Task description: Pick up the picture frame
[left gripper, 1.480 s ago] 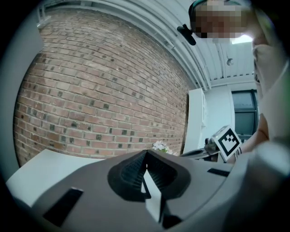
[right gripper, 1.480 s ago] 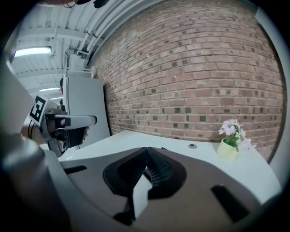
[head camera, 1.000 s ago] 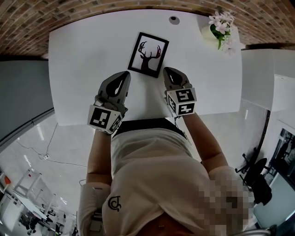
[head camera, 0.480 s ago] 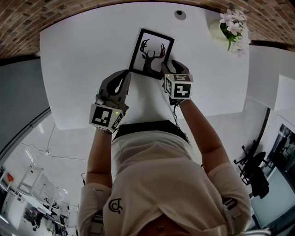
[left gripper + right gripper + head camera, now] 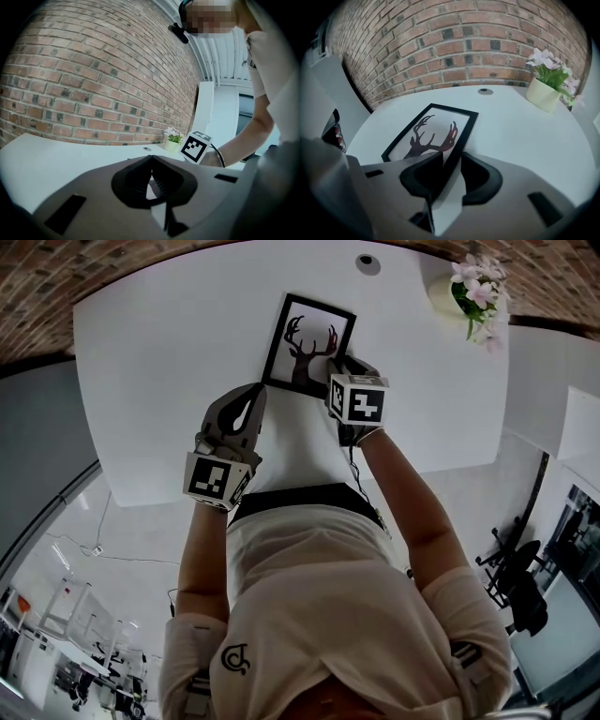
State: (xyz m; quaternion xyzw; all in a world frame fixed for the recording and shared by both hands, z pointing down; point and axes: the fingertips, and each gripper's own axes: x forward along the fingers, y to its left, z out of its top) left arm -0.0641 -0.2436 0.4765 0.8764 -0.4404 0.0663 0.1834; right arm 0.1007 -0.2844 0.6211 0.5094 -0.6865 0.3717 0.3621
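A black picture frame [image 5: 307, 332] with a deer silhouette lies flat on the white table [image 5: 159, 381]. My right gripper [image 5: 343, 369] tips steeply down over the frame's near right corner. In the right gripper view the frame's [image 5: 433, 129] right edge runs between the jaws of that gripper [image 5: 452, 160]. They have just been closing, and a gap still shows on the right side. My left gripper [image 5: 251, 397] is shut and empty, just short of the frame's near left corner. In the left gripper view, the left gripper [image 5: 151, 161] has its tips pressed together.
A pale pot of pink flowers [image 5: 472, 292] stands at the table's far right corner. A round cable hole [image 5: 367, 262] sits at the far edge. A brick wall [image 5: 454, 42] runs behind the table, and the person's body is close to the near edge.
The right gripper has moved forward and tipped down onto the frame's near right corner, with its jaws now apart around the edge. The left gripper has sunk a little toward the table.
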